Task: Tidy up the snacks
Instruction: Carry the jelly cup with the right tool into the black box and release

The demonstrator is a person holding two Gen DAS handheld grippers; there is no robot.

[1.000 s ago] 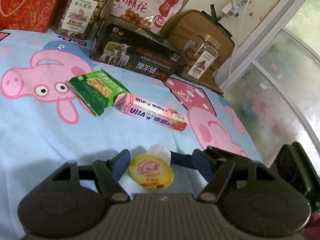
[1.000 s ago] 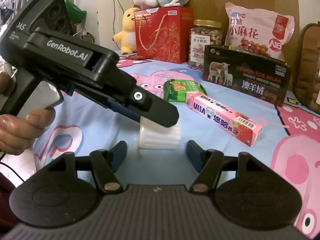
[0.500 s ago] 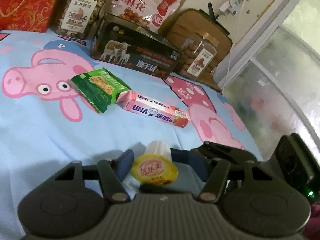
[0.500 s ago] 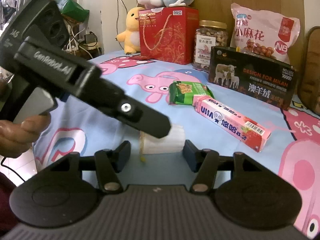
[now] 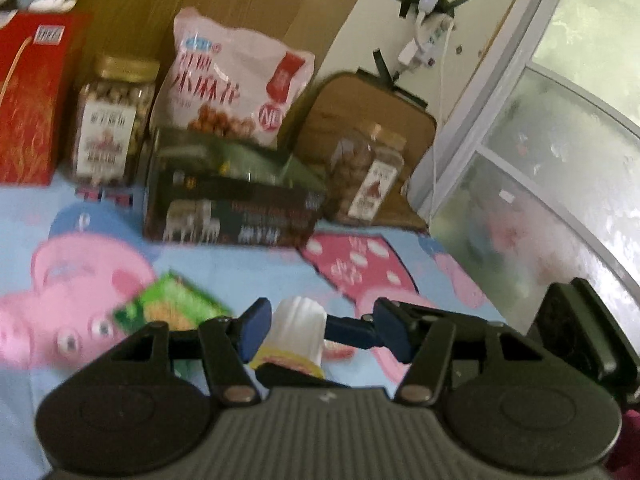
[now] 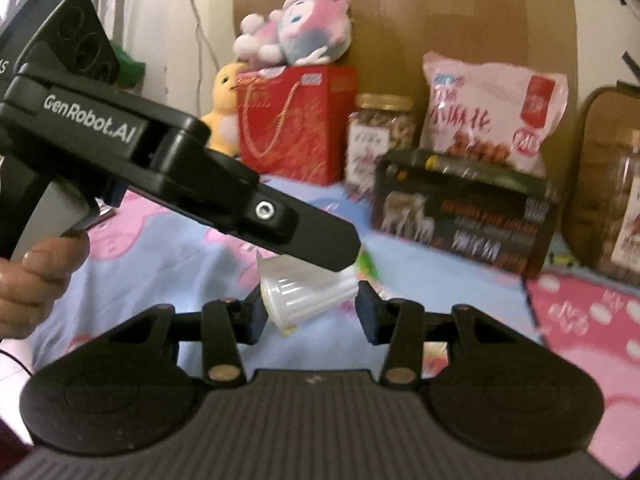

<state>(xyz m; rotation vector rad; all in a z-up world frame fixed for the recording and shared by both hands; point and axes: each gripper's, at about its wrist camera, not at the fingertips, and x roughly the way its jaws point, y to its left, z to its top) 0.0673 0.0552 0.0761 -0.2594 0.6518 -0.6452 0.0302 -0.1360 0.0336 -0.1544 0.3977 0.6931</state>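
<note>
A small white ribbed jelly cup [image 5: 298,330] with a yellow foil lid is lifted off the blue Peppa Pig cloth [image 5: 240,268]. It sits between the fingers of both grippers. My right gripper [image 6: 310,308] has its blue pads against both ends of the cup [image 6: 308,298] and holds it. My left gripper [image 5: 316,326] touches the cup only with its left pad; its right finger stands apart. The left gripper's body [image 6: 180,180] crosses the right wrist view above the cup. A green snack packet [image 5: 172,308] lies on the cloth below.
Along the back stand a red gift box [image 6: 296,120], a nut jar [image 6: 378,136], a pink snack bag [image 6: 492,112], a dark sheep-print box [image 6: 460,212] and a second jar [image 5: 368,176]. Plush toys [image 6: 296,28] sit on the red box. A window [image 5: 560,160] is at right.
The jelly cup has been lifted off the cloth and both grippers have risen and tilted upward. The right gripper's pads have closed in on the cup. The pink UHA box has dropped out of view.
</note>
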